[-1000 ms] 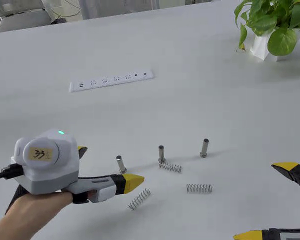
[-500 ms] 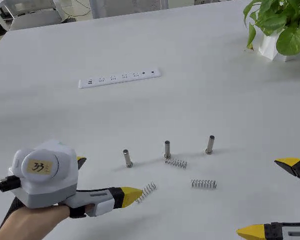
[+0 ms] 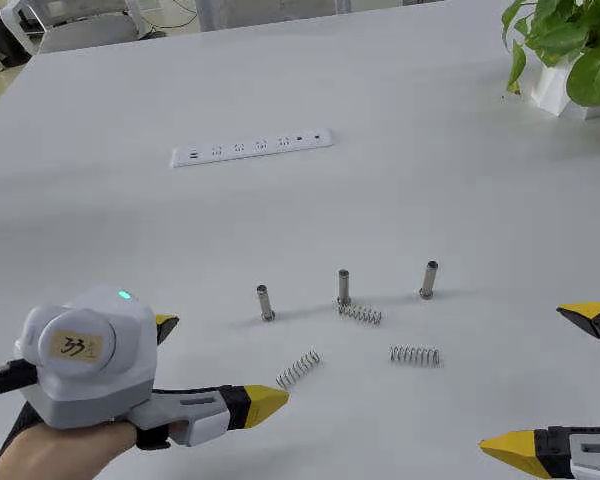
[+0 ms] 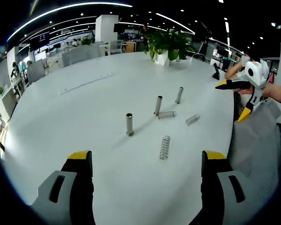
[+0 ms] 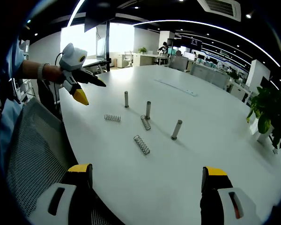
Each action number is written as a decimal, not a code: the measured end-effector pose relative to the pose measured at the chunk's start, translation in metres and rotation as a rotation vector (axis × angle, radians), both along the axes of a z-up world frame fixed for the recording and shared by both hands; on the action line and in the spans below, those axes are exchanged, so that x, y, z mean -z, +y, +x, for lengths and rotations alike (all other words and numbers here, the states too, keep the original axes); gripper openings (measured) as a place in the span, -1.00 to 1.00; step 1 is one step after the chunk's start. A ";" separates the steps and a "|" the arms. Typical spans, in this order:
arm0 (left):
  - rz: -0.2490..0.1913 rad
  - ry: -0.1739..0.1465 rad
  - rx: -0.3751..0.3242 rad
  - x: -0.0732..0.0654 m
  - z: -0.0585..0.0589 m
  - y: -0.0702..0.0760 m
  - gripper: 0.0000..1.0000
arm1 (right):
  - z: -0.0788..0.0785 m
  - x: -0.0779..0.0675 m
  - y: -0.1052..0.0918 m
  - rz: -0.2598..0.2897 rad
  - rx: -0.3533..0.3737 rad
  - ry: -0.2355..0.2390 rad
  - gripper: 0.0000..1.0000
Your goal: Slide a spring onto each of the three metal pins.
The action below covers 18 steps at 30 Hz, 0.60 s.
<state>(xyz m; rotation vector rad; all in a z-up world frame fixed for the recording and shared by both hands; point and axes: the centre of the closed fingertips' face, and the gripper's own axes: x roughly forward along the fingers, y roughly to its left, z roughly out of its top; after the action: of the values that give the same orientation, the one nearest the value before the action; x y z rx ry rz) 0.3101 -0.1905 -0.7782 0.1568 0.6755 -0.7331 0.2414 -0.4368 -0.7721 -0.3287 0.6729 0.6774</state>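
Observation:
Three metal pins stand upright in a row on the white table: left pin (image 3: 266, 302), middle pin (image 3: 344, 287), right pin (image 3: 429, 280). Three springs lie flat on the table. One spring (image 3: 299, 368) is in front of the left pin, one (image 3: 361, 314) lies at the middle pin's foot, and one (image 3: 415, 355) is in front of the right pin. My left gripper (image 3: 215, 362) is open, its near tip just left of the first spring (image 4: 165, 147) and holding nothing. My right gripper (image 3: 545, 380) is open at the right edge, apart from the springs (image 5: 141, 144).
A white power strip (image 3: 252, 148) lies farther back on the table. A potted plant (image 3: 570, 50) stands at the far right corner. The table edge and a mesh chair (image 5: 33, 154) are close to me.
The camera has shifted. Relative to the springs, my left gripper has drawn back toward me, from over the nearest spring to beside it. The springs and pins have not moved.

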 end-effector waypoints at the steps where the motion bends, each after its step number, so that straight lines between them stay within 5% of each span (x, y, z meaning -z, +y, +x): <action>1: 0.010 0.006 0.012 0.002 -0.003 -0.001 0.91 | 0.000 0.000 0.000 0.001 -0.001 -0.002 0.93; 9: 0.049 0.012 0.075 0.010 -0.010 -0.009 0.79 | -0.002 0.001 0.000 -0.001 0.003 0.001 0.93; 12: 0.036 0.036 0.086 0.011 -0.009 -0.014 0.54 | -0.003 0.001 -0.001 -0.002 0.006 0.004 0.93; 18: 0.064 0.054 0.132 0.017 -0.007 -0.026 0.36 | -0.004 0.001 -0.003 -0.003 0.014 0.004 0.93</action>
<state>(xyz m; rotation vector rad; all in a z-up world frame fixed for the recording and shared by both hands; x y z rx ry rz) 0.3034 -0.2165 -0.7947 0.2423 0.7457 -0.8457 0.2377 -0.4398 -0.7736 -0.3249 0.6800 0.6637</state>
